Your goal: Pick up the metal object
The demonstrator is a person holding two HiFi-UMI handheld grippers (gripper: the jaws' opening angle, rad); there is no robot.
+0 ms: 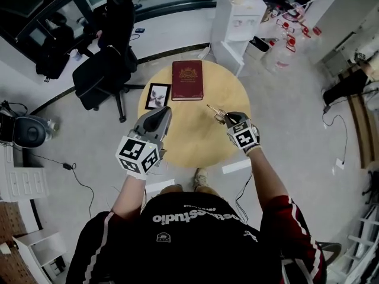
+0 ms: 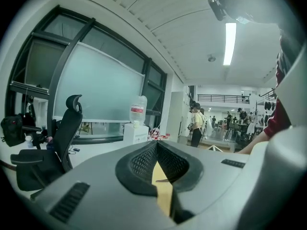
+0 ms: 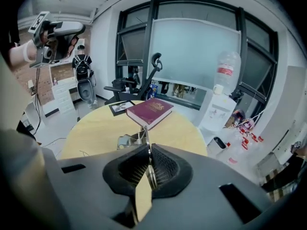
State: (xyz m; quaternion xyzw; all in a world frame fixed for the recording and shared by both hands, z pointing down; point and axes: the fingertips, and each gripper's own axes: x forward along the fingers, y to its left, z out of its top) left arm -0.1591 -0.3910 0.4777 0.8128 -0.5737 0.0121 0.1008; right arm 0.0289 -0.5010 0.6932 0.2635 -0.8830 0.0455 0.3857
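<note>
The metal object (image 1: 217, 113), a thin silvery piece with a rod sticking out, hangs above the round wooden table (image 1: 189, 141), right of its middle. My right gripper (image 1: 228, 119) is shut on it. In the right gripper view the metal object (image 3: 139, 139) pokes out forward from between the pads of the right gripper (image 3: 148, 151), over the table (image 3: 91, 128). My left gripper (image 1: 165, 110) hovers over the table's left part, jaws together and holding nothing. In the left gripper view the left gripper (image 2: 156, 145) points almost level across the room.
A dark red book (image 1: 187, 80) lies at the table's far side, with a framed photo (image 1: 157, 96) to its left. A black office chair (image 1: 106, 70) stands beyond the table on the left, a white cabinet (image 1: 237, 22) on the right. Cables run across the floor.
</note>
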